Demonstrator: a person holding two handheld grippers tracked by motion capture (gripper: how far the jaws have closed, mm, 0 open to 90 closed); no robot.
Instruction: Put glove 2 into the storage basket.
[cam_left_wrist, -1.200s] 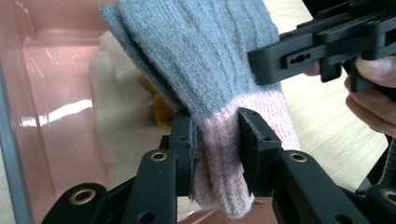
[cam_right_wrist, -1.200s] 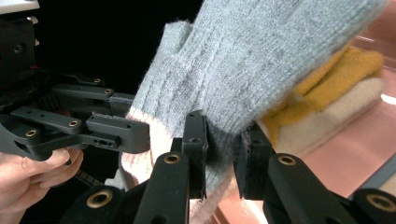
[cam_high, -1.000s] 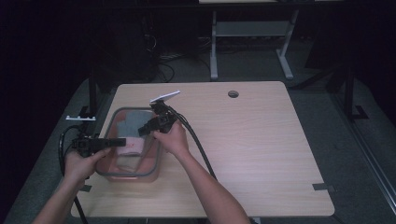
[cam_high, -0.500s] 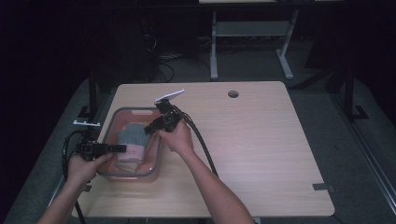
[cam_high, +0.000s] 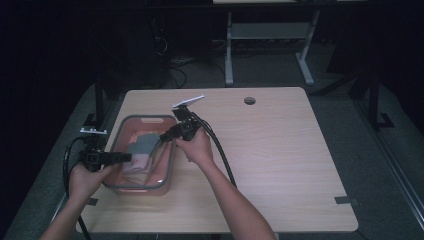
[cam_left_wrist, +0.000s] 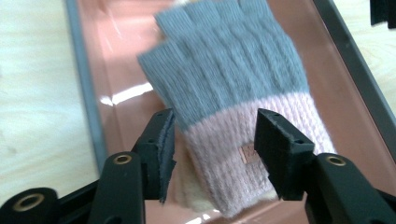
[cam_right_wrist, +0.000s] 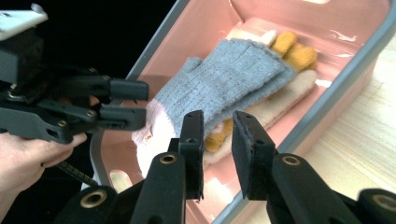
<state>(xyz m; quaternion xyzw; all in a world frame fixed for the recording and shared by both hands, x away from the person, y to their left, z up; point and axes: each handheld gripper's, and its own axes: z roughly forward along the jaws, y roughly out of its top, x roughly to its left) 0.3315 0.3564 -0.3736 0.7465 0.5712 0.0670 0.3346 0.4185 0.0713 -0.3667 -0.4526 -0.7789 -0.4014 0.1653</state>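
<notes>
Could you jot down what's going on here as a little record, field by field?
Surface: wooden table
Container: pink bin with a grey rim
Contents: grey and pink knitted glove lying on a cream and yellow glove
Left gripper: jaws have just been opening; they stand apart either side of the pink cuff, pads clear of it
Right gripper: over the bin, jaws apart, nothing between them

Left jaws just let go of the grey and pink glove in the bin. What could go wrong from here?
1. The left gripper, whose jaws have just been opening, straddles the glove's pink cuff; pulling back could snag the knit and drag it.
2. The glove lies on a yellow and cream glove; a regrasp might pinch both.
3. The right gripper hangs at the bin's rim, jaws empty, and might bump it.
</notes>
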